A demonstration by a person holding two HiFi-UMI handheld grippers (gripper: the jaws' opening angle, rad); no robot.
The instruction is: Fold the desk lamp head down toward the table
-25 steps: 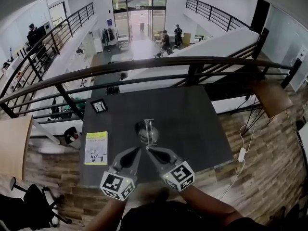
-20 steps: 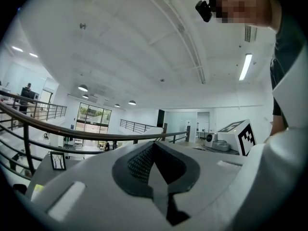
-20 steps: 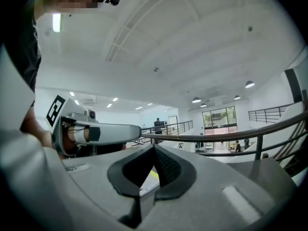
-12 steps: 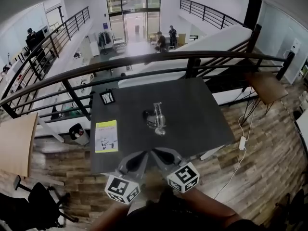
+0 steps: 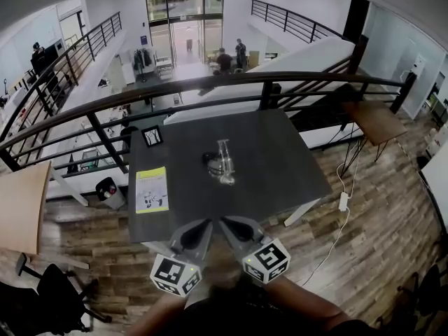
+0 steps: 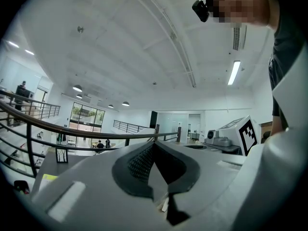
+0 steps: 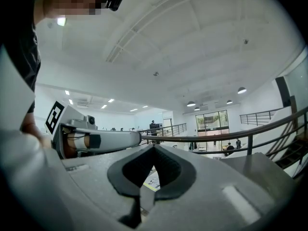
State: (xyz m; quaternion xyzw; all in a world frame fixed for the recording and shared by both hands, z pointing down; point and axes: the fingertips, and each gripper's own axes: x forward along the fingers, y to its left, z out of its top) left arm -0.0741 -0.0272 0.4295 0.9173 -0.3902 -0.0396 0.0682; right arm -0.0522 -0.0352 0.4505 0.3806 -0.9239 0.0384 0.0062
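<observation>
The desk lamp [image 5: 222,166] stands mid-table on the dark table [image 5: 280,166] in the head view. It has a dark round base, a clear upright stem and its head low near the tabletop. My left gripper [image 5: 208,222] and right gripper [image 5: 223,222] sit side by side below the table's front edge, over the wood floor, well short of the lamp. Both are shut with nothing between the jaws, as the left gripper [image 6: 154,143] and the right gripper [image 7: 154,146] also show in their own views. Neither gripper view shows the lamp.
A yellow-green booklet [image 5: 152,189] lies at the table's left front and a small picture frame [image 5: 152,136] at its back left corner. A dark railing [image 5: 210,86] runs behind the table. A power strip [image 5: 343,201] lies on the floor to the right and a black chair [image 5: 49,296] stands at the lower left.
Both grippers have drawn back from the lamp head, from over the table to beyond its front edge. The whole view has pulled away, so the table looks smaller and farther.
</observation>
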